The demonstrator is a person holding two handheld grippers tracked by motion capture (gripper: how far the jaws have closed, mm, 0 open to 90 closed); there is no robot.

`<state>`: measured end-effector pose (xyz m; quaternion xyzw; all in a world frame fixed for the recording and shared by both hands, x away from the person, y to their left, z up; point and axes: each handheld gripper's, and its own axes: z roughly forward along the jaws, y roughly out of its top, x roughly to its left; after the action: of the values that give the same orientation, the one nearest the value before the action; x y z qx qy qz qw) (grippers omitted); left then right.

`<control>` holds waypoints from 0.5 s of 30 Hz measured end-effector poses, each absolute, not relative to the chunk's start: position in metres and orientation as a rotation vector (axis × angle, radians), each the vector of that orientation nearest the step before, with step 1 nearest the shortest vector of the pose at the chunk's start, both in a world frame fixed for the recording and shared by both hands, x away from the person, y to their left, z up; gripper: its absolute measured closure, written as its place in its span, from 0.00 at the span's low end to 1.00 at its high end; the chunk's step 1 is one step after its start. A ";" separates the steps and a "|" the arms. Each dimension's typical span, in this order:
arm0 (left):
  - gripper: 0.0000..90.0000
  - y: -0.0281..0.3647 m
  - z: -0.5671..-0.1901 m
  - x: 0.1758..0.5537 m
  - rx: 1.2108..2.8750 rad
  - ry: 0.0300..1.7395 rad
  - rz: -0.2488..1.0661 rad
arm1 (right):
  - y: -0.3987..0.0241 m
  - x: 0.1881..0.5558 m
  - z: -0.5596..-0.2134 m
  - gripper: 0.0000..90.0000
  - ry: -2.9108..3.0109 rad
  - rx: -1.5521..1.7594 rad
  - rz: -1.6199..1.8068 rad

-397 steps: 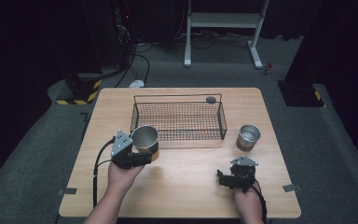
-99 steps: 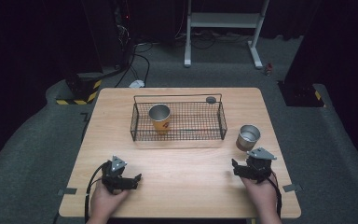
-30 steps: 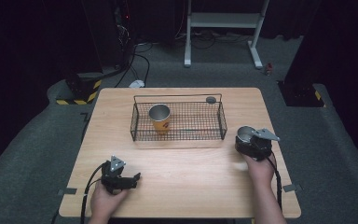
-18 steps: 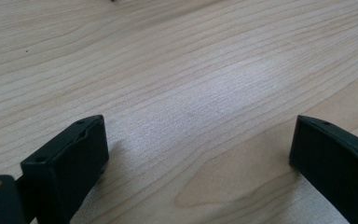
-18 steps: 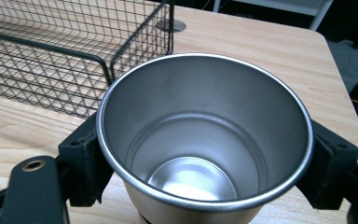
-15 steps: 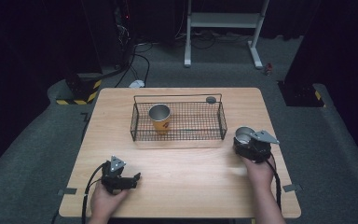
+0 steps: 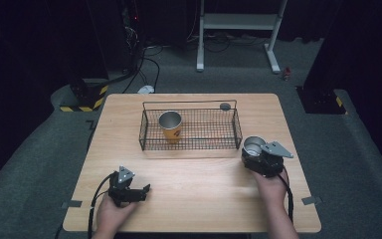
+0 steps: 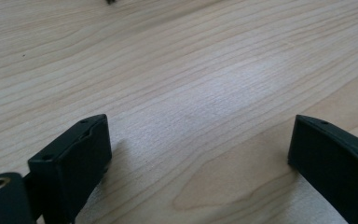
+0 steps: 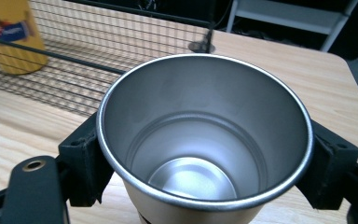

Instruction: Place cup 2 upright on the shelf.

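I see a shiny, open-topped steel cup [image 9: 205,140] with a rolled rim near the desk's [image 7: 204,194] right edge, just outside the black wire basket's [image 7: 236,130] right end. I count two cups: this one and a yellow-wrapped steel cup [image 7: 170,125] standing in the basket. My right gripper [image 7: 257,157] clamps the steel cup between its jaws, while my left gripper [image 7: 140,191], near the front edge, has just been closing, half-open on nothing.

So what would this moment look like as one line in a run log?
right tongs: shut on steel cup, beside basket | left tongs: empty, jaws just closing over table | yellow cup: in basket
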<state>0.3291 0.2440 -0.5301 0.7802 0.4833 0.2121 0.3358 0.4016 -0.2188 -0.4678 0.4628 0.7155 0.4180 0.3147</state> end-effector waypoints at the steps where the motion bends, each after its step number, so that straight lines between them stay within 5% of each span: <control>1: 0.10 0.244 -0.530 0.329 2.036 1.257 0.553 | -0.215 0.399 -0.466 0.20 1.888 1.215 1.106; 15: 0.05 0.243 -0.530 0.337 2.054 1.254 0.537 | -0.187 0.387 -0.445 0.20 1.910 1.180 1.184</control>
<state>0.3371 0.2426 -0.5300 0.7859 0.4797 0.2054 0.3318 0.3870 -0.1866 -0.4452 0.4438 0.7185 0.4455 0.2971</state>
